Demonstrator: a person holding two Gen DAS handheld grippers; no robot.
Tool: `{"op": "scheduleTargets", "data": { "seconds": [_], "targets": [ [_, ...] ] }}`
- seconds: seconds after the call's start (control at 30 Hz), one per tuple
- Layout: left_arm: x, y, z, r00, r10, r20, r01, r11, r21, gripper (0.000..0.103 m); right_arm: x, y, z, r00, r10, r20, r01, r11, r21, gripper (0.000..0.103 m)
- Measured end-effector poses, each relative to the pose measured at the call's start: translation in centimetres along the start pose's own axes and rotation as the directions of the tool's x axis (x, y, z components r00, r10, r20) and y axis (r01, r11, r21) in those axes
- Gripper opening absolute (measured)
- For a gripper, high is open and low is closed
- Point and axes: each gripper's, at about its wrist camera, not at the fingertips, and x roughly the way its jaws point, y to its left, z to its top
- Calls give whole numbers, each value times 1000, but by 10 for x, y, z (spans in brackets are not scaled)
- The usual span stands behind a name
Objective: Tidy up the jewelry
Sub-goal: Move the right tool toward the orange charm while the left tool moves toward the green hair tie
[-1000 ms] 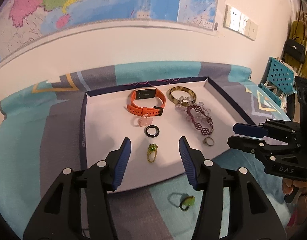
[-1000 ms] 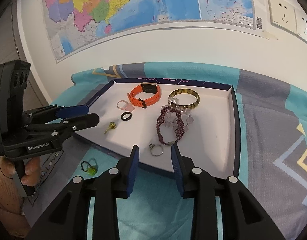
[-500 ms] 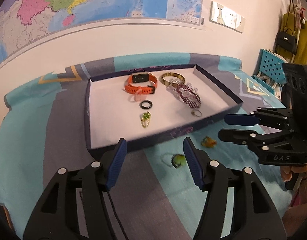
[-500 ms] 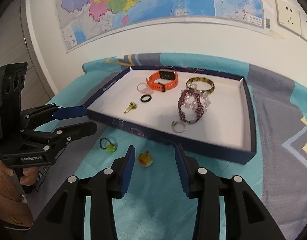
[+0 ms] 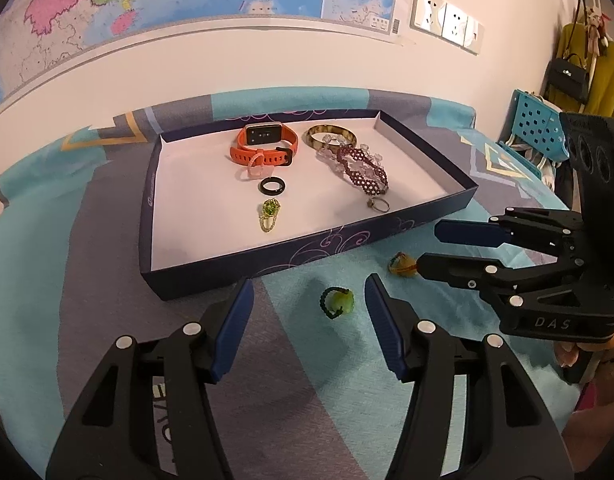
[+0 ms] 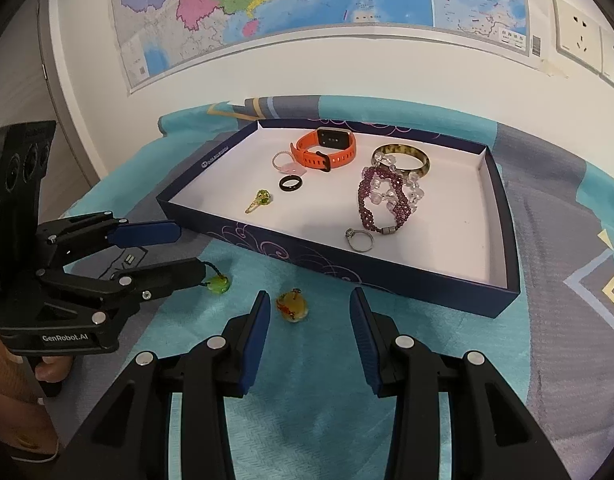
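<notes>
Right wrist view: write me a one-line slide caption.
Open right gripper lines up on an amber pendant lying on the cloth beside the jewelry tray.

A matt white-lined navy cardboard tray (image 6: 503, 216) is sitting on woven teal-and-grey cloth (image 6: 567, 320); a glossy translucent green bead ring (image 5: 338, 302) and thin silver metal ring (image 6: 361, 239) are glinting

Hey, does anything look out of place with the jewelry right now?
Yes. Two pieces lie on the cloth outside the tray: a green pendant and an amber pendant, just in front of its near wall. Everything else sits inside. Both grippers are open, holding nothing.
</notes>
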Motion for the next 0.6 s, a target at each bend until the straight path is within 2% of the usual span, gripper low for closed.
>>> {"op": "scheduleTargets", "data": {
  "seconds": [0.4, 0.6],
  "targets": [
    [9, -9, -1, 999, -13, -41, 14, 999, 31, 51, 9, 13, 1, 999, 4, -35, -6, 999, -49, 38],
    [17, -4, -1, 996, -42, -83, 42, 999, 1, 40, 12, 10, 1, 999, 2, -50, -3, 999, -34, 37]
  ]
}}
